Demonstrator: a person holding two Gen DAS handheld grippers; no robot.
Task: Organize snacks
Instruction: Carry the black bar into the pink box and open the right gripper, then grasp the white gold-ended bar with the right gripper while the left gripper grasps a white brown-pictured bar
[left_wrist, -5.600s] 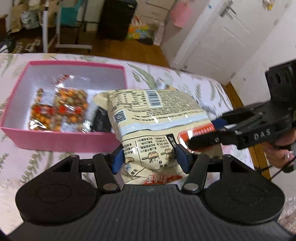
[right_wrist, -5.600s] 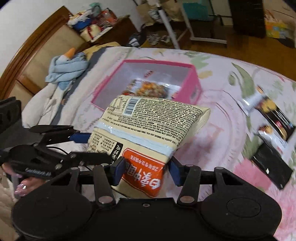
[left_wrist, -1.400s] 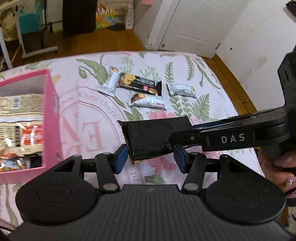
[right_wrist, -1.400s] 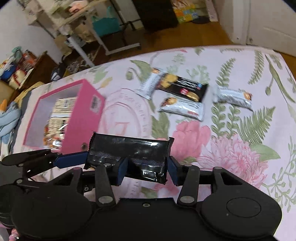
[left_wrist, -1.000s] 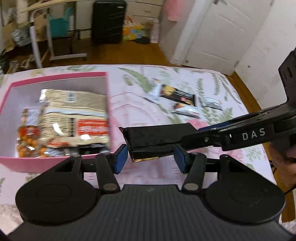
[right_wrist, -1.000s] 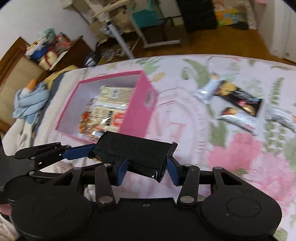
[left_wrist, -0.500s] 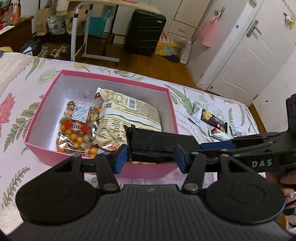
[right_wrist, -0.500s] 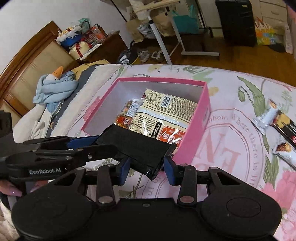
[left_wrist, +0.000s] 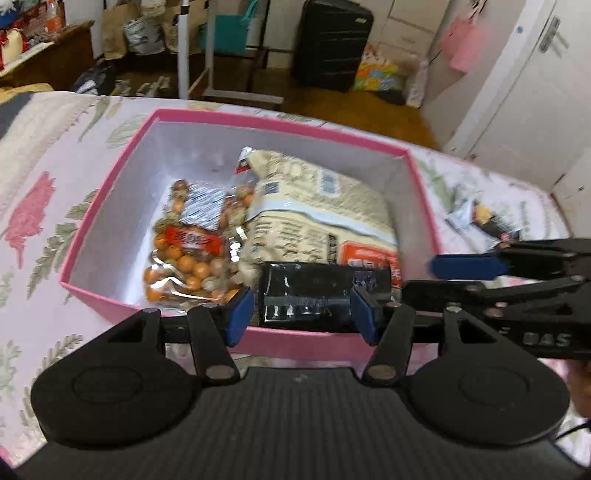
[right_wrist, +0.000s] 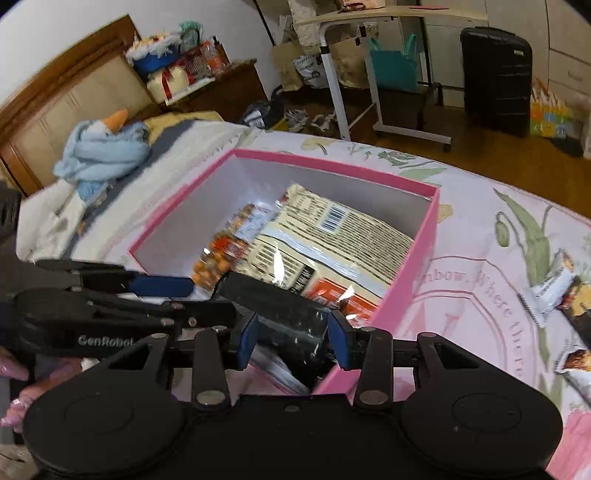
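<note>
We had both claws spread wide, the left gripper (left_wrist: 302, 308) and right gripper (right_wrist: 291, 338) gripping nothing. The black packet (left_wrist: 314, 297) lay loose between their pads, inside the pink box (left_wrist: 110, 184) against the cream bag (left_wrist: 317, 218).

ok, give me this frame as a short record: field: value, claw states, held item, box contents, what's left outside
left claw: open, fingers either side of the black packet, gap visible on the left side
right claw: open, black packet between its fingers
black packet: over the near edge of the pink box; whether it rests on the contents cannot be told
pink box: open top, on the floral bedspread
box contents: cream noodle bag, clear bag of orange nuts
outside box: small snack bars on the bedspread
</note>
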